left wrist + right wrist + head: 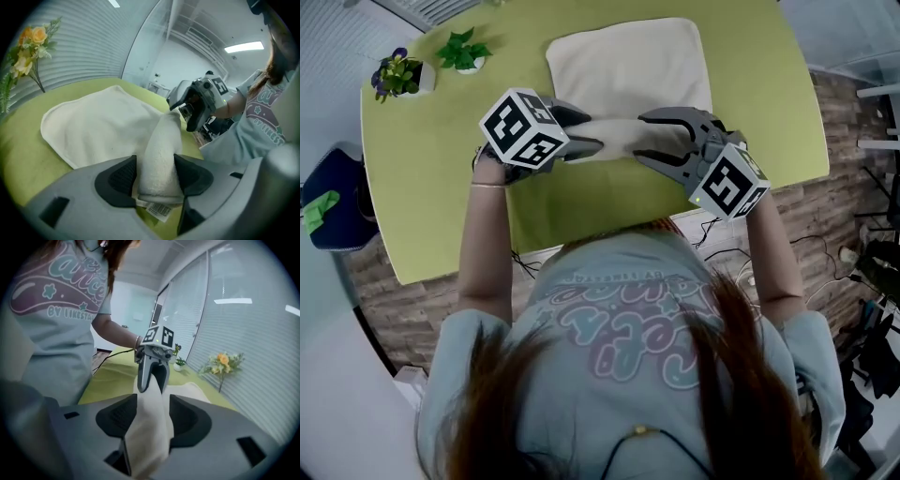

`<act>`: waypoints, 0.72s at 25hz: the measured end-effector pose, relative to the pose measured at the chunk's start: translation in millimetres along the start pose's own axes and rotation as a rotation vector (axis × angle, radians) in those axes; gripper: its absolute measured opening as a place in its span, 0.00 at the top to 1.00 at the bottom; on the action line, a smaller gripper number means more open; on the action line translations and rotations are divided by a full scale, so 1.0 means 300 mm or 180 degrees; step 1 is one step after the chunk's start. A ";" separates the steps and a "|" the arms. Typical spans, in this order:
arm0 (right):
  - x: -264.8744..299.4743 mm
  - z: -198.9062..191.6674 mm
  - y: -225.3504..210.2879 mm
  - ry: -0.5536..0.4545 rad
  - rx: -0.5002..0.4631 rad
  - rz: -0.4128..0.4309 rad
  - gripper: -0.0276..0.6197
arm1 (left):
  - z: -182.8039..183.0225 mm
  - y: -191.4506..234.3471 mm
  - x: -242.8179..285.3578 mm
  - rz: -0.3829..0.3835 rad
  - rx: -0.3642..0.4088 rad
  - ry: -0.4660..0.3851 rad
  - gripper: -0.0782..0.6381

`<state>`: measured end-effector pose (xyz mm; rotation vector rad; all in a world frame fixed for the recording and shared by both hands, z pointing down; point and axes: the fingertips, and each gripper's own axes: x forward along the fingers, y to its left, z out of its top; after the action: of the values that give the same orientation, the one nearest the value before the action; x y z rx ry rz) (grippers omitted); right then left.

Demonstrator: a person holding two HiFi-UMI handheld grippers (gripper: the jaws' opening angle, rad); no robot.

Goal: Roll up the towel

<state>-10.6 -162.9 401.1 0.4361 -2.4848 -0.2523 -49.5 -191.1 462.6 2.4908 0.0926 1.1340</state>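
Green surface point(431, 169), cream towel point(628, 66) part-rolled at near edge. Left hand-held gripper point(592, 136) and right hand-held gripper point(642, 138) each clamped one roll end, presumably for even tension.

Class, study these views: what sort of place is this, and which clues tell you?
Probably an office or lab workspace: a green table stands among glass partition walls, some with blinds, under a ceiling strip light.

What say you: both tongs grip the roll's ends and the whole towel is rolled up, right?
Not whole. The left tongs and right tongs do grip the roll's ends, but the head view shows most of the towel lying flat.
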 end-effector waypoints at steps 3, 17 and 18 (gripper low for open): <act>0.046 0.030 0.066 -0.0041 -0.0224 -0.0111 0.64 | -0.001 0.000 0.003 -0.0047 -0.0061 -0.0022 0.57; 0.178 -0.112 0.053 0.0509 -0.0098 -0.0061 0.56 | 0.134 -0.048 -0.138 0.0954 0.0971 -0.0784 0.53; 0.181 -0.111 0.048 0.0516 -0.0077 -0.0048 0.57 | 0.145 -0.073 -0.145 0.0993 0.1084 -0.0836 0.53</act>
<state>-36.3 -172.0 460.6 0.4475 -2.3186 -0.2429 -44.4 -195.0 397.7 3.0176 -0.2000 0.9551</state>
